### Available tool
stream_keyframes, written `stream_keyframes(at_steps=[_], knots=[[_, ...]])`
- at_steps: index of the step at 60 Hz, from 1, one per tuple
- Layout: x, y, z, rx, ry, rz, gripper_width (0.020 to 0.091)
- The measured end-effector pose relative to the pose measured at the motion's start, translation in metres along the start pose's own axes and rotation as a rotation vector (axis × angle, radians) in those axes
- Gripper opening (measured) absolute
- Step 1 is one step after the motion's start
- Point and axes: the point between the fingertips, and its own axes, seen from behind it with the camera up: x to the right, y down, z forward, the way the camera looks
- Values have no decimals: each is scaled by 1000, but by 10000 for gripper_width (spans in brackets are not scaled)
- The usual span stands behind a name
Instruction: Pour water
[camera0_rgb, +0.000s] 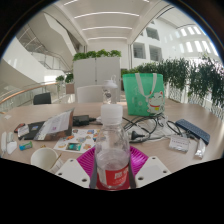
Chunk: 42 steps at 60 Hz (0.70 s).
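Looking forward along our gripper (112, 166), we see a clear plastic water bottle (112, 150) with a white cap and red label standing upright between the fingers, whose pink pads (87, 160) press its sides: the fingers seem closed on it. A white cup (45, 158) sits on the bench (170, 115) just beside the fingers. Beyond lie papers (50, 126), cables and a green bag (145, 92). We judge pouring not yet begun: the cap is still on.
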Motion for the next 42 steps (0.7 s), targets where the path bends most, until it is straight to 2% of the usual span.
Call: stream_keyframes(at_steps=[1, 2, 3, 4, 5, 18, 26, 28, 31, 32, 34, 42], knots=[[-3, 4, 1, -10, 2, 2, 459], [-3, -5, 1, 28, 3, 8, 457], [4, 9, 1, 29, 8, 10, 456], [6, 13, 3, 24, 16, 6, 457], [-5, -8, -7, 22, 18, 7, 457], [-5, -5, -9, 24, 19, 7, 460], [-2, -1, -14, -45, 27, 30, 561], [1, 9, -20, -93, 42, 48, 645], [-1, 16, -29, -130, 49, 68, 836], [-1, 14, -34, -129, 49, 71, 859], [-6, 14, -45, -127, 44, 71, 835], [-20, 16, -99, -156, 58, 40, 837]])
